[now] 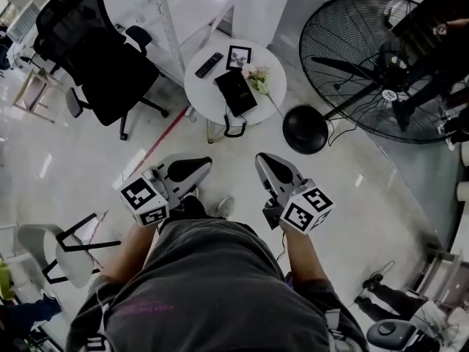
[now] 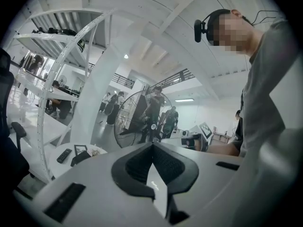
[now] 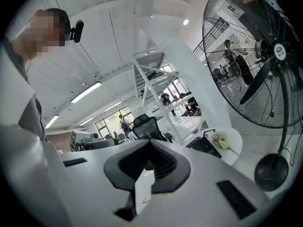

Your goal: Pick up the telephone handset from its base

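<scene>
The black telephone [image 1: 236, 92] lies on a small round white table [image 1: 272, 101] ahead of me, its handset resting on the base and a black cord looping off the near edge. Both grippers hang at waist height, well short of the table. My left gripper [image 1: 206, 164] and right gripper [image 1: 261, 158] point toward it, jaws closed together with nothing between them. In the left gripper view the telephone [image 2: 81, 158] shows small at lower left, past the left gripper [image 2: 152, 145]. In the right gripper view the telephone [image 3: 204, 146] sits beyond the right gripper [image 3: 150, 143].
A remote [image 1: 209, 64], a picture frame [image 1: 239, 56] and flowers [image 1: 257, 80] share the table. A large black floor fan [image 1: 381, 64] with a round base [image 1: 305, 129] stands to the right. A black office chair [image 1: 95, 50] and a white rack [image 1: 168, 13] are at the left.
</scene>
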Demonstrator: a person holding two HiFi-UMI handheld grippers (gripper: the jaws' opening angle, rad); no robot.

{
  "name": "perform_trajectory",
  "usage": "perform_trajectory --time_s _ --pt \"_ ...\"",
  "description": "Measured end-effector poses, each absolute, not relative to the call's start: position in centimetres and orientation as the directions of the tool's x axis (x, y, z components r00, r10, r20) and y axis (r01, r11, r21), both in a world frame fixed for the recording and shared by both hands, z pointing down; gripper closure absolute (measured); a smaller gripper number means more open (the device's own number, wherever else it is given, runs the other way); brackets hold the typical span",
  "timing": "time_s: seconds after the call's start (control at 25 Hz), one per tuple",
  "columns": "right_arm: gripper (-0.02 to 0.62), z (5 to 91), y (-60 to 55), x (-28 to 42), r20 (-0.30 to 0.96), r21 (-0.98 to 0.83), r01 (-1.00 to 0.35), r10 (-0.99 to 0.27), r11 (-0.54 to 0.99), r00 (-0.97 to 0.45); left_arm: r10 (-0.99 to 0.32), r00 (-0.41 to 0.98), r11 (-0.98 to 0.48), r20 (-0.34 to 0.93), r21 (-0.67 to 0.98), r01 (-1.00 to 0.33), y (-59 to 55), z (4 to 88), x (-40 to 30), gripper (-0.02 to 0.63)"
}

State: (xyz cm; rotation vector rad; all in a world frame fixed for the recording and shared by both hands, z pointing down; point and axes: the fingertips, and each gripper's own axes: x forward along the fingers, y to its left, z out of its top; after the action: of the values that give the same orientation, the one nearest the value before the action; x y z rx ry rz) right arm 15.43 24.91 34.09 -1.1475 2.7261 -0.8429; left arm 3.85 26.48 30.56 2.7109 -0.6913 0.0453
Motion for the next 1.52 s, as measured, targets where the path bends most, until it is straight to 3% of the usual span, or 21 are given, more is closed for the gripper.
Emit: perform_trajectory --time_s 0.52,1.52 --pt "0.574 35.2 20.9 15.8 0.173 -0.509 -0.652 -0.675 0.562 -0.717 -0.472 0.874 -0.808 0.115 0.34 -0.481 22.1 31.8 3.7 0.592" --pt "0.574 38.3 1.1 8.7 0.273 -0.526 -0.717 -0.707 0.458 -0.652 -0.366 0.922 -0.829 0.13 0.404 -0.386 0.2 34.8 -3.0 0.592"
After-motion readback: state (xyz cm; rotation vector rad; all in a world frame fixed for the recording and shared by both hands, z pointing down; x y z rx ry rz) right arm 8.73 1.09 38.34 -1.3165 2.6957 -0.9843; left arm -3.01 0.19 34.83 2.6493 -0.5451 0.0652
